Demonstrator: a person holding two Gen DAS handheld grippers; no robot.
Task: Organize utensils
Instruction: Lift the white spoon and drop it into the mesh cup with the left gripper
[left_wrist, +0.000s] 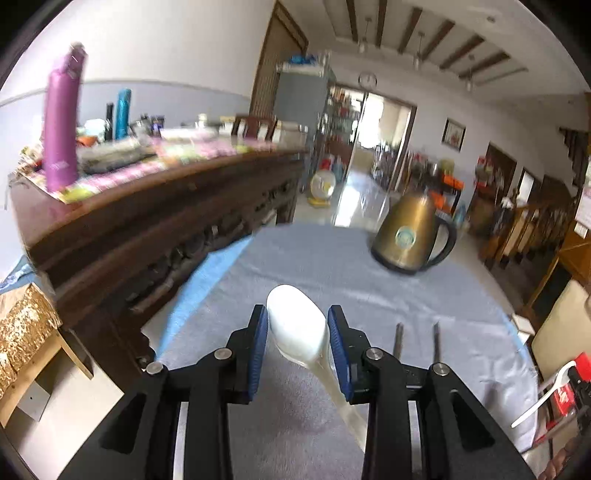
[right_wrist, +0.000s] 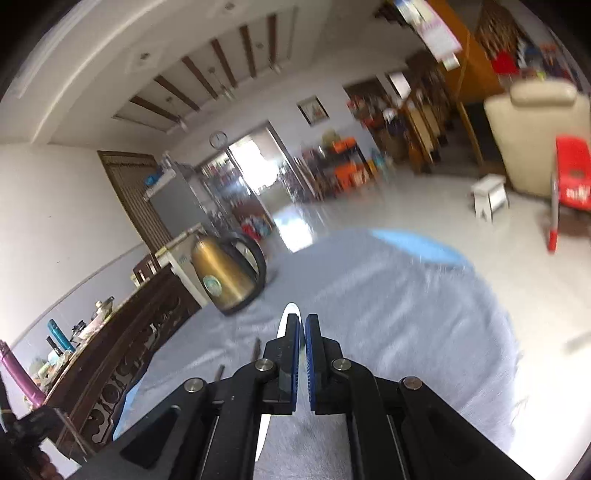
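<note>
White plastic spoon (left_wrist: 297, 325) sits clamped in your left gripper (left_wrist: 297, 332), lifted off the worktop (left_wrist: 369, 269) for carrying; your right gripper (right_wrist: 302, 332) pinches another white spoon (right_wrist: 288, 314) with clenched jaws.

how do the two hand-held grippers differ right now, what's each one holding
The left hand-held gripper holds a white spoon by its wide bowl, pads well apart; the right hand-held gripper is pinched nearly shut on a thin white utensil seen edge-on, its type unclear. Both have blue pads and hover over the grey cloth.
</note>
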